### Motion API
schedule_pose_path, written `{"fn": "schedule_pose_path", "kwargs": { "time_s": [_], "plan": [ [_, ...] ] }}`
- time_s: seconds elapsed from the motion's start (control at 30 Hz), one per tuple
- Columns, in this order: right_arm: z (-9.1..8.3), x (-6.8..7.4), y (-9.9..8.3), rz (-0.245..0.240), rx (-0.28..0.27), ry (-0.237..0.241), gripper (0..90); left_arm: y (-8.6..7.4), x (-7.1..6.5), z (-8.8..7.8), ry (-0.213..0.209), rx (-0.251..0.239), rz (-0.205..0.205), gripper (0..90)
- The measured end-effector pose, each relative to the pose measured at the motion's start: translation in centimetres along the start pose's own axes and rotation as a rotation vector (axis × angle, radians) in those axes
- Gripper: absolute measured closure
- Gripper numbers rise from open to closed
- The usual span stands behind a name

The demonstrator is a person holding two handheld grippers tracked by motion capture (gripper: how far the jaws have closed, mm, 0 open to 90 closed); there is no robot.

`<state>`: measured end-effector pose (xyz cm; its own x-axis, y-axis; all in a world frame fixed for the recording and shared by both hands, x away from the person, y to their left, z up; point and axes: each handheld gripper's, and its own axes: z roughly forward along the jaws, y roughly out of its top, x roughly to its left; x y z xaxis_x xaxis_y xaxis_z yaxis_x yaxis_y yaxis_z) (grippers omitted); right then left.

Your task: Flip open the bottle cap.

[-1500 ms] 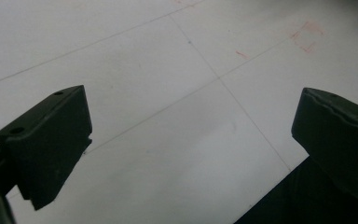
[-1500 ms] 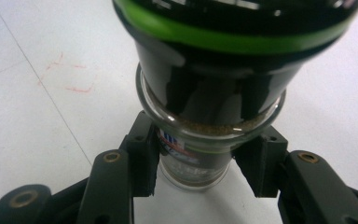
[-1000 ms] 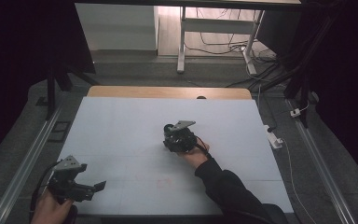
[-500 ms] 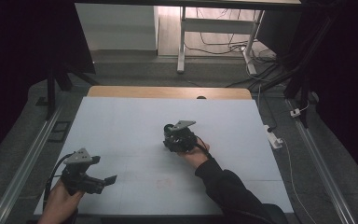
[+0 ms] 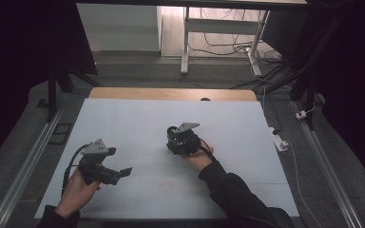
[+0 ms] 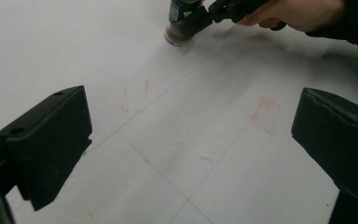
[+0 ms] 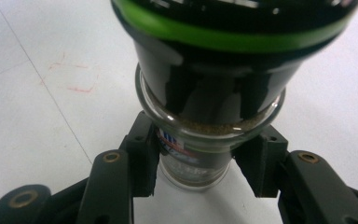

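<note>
The white bench (image 5: 123, 123) takes up most of the high view, with a bare wooden strip along its far edge and thin seam lines crossing its sheet. Beyond it stands a white frame with a tangle of cables on the floor, and a white power strip (image 5: 278, 140) lies just off the bench's right edge.

The right tool (image 5: 178, 142) sits near the middle of the bench, its hand behind it. Its jaws are closed on the glass body of a spice grinder (image 7: 200, 140) that stands upright on the sheet; in the right gripper view the pads press on the jar from both sides, below a black cap with a green ring, and brown grains show through the glass.

The left tool (image 5: 119, 175) is held above the near left part of the bench, well apart from the grinder, its jaws spread wide with nothing between them.

Faint red scribbles (image 6: 265, 114) mark the sheet between the two tools; nothing solid lies on that stretch.
</note>
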<state>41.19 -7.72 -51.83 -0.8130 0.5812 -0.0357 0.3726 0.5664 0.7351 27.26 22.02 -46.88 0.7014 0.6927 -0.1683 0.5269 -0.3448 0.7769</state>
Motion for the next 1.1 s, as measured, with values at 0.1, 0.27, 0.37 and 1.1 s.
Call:
{"fn": "schedule_pose_path", "kwargs": {
  "time_s": [0.1, 0.27, 0.37, 1.1],
  "plan": [
    [0.0, 0.0, 0.0, 0.0, 0.0, 0.0, 52.2, 0.8, 0.2, 0.7, 0.006, 0.009, 0.004, 0.0],
    [0.0, 0.0, 0.0, -0.001, 0.0, 0.002, 52.2, 2.1, 0.5, 1.9, 0.022, 0.027, -0.006, 0.0],
    [0.0, 0.0, 0.0, -0.001, 0.0, 0.001, 52.2, 2.7, 0.6, 2.5, 0.028, 0.032, 0.013, 0.0],
    [0.0, 0.0, 0.0, -0.003, 0.001, 0.002, 52.2, 6.5, 1.0, 7.5, 0.005, 0.023, 0.118, 0.0]
  ]
}}
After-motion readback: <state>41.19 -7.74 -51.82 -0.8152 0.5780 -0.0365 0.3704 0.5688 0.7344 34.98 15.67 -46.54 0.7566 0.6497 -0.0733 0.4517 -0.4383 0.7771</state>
